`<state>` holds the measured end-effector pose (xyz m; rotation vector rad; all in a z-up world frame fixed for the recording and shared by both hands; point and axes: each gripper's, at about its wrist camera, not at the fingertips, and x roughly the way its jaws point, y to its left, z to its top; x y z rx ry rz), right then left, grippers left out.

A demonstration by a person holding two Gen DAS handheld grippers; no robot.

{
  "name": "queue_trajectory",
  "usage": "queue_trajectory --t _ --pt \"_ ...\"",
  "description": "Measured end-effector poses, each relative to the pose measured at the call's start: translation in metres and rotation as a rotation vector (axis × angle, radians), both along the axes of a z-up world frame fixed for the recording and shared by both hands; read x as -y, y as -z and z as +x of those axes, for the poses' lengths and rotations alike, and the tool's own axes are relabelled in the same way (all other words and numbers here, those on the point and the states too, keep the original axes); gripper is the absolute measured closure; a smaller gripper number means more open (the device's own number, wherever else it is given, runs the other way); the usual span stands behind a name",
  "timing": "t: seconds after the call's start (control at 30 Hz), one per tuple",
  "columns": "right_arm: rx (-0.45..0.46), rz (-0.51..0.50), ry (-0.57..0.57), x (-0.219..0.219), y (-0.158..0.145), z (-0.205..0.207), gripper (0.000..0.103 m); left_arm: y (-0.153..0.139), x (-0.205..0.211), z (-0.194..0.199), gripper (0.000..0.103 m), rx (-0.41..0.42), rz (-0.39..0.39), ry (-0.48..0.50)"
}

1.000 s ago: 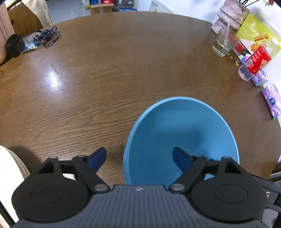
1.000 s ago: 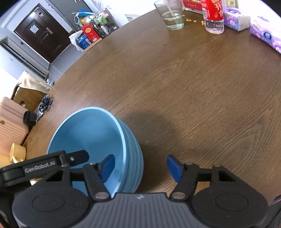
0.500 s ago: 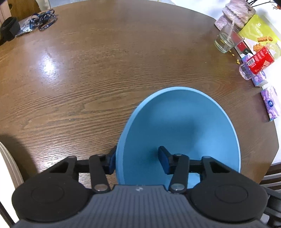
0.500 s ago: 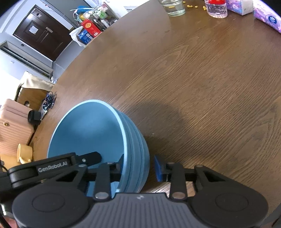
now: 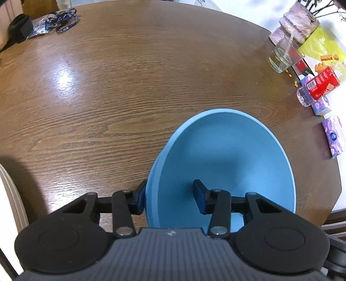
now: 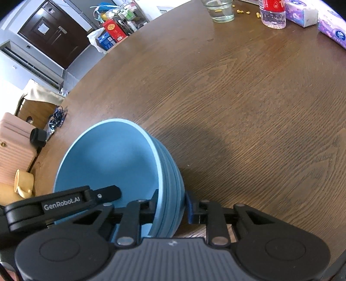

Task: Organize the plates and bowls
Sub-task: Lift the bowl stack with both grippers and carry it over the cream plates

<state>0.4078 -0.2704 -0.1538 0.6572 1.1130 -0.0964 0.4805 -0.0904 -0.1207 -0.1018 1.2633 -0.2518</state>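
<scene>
Jaws on both sides are clamped over the rim of the blue bowl stack (image 6: pixel 168 173), left gripper (image 5: pixel 169 200) and right gripper (image 6: pixel 172 204) on opposite edges above the wooden counter (image 5: pixel 108 97). Only the right view shows the nested rims; the left shows just the top bowl's interior, nothing inside.

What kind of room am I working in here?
Probably a home dining area: a round wooden table with a drinking glass, tissue packs, and a dark entry door behind.
</scene>
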Motion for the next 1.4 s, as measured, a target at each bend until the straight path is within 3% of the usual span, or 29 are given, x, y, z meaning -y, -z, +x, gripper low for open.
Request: queue_trajectory --t 0.83,1.4 --pt "0.029 -0.031 -0.098 -0.001 -0.009 -0.011 0.081 -0.009 -0.004 -0.033 0.061 0.039 0.008 -0.068" --pt "0.078 -0.051 -0.219 -0.013 -0.031 -0.031 0.081 -0.029 -0.023 -0.078 0.061 0.079 -0.008 -0.201"
